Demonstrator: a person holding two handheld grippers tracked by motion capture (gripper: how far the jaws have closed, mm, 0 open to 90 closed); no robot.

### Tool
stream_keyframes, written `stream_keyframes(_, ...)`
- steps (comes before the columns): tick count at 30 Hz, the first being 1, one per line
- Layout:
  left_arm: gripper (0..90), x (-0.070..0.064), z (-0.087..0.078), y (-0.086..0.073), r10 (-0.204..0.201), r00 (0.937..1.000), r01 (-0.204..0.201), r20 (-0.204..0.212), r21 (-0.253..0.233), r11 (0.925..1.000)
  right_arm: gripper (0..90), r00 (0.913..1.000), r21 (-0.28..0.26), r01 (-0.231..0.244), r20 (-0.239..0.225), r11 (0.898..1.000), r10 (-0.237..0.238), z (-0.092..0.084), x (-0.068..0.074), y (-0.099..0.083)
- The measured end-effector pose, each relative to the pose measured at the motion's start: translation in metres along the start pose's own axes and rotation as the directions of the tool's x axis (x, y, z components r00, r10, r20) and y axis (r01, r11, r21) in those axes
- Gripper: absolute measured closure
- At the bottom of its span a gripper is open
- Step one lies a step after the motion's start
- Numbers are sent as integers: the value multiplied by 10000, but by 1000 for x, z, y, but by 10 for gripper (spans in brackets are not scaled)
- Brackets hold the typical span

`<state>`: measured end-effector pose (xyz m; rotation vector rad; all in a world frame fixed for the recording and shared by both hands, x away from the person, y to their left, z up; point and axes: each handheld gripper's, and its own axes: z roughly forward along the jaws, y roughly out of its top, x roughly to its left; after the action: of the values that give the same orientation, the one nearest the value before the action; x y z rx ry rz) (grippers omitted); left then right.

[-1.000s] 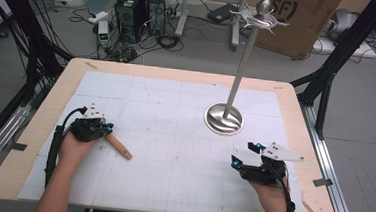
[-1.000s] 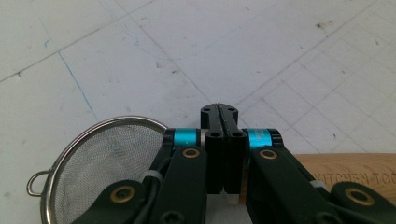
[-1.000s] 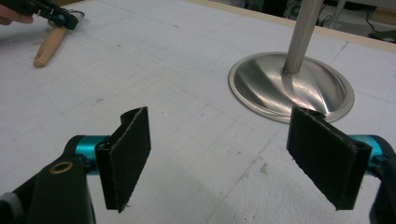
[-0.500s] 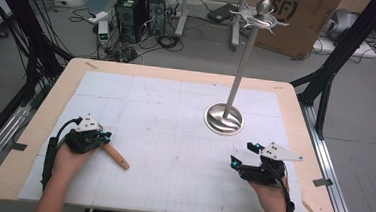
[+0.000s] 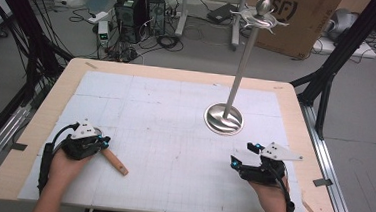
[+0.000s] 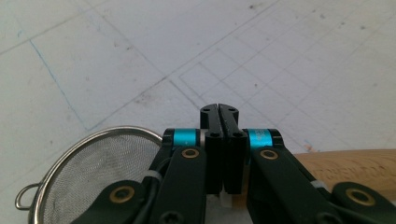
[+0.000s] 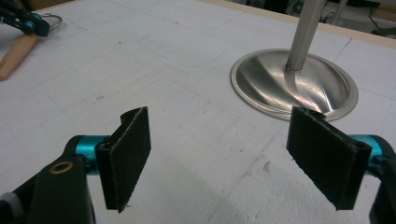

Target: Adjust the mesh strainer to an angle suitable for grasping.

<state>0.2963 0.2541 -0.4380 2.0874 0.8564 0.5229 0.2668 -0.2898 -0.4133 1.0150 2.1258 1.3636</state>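
A small strainer lies low over the table at the near left. Its wooden handle [image 5: 115, 162] points toward the middle of the mat. My left gripper [image 5: 100, 142] is shut on the strainer where the handle meets the bowl. In the left gripper view the jaws [image 6: 219, 109] are pressed together, with the steel mesh bowl [image 6: 100, 177] to their left and the handle [image 6: 355, 163] to their right. At the near right, my right gripper [image 5: 240, 155] rests open and holds nothing. Its pads [image 7: 130, 154] stand wide apart over bare mat.
A tall metal stand rises from a round steel base [image 5: 223, 119] right of centre, with hooked arms at its top [image 5: 260, 16]. The base [image 7: 294, 86] lies just ahead of the right gripper. A white gridded mat [image 5: 175, 115] covers the wooden table.
The left hand has drawn back toward the near edge of the table, carrying the strainer with it. The right hand has stayed put.
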Motion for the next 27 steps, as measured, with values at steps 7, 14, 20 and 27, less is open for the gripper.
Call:
stream_keyframes(7,888,-17,-19,-1,858,9960,-847,232,-457,9954,208,10000,51,64,-27,10000,-64,1,1,0)
stream_keyframes(14,890,-33,-28,-6,1223,9892,-1175,810,-614,9912,208,10000,40,77,-25,10000,-77,2,2,1)
stream_keyframes(20,891,-45,-26,-10,1415,9819,-1367,1262,-456,9896,208,10000,50,69,-37,10000,-69,2,2,1)
stream_keyframes(27,892,-54,-13,-10,1523,9736,-1528,1702,-102,9882,208,10000,48,72,-38,10000,-72,2,2,1)
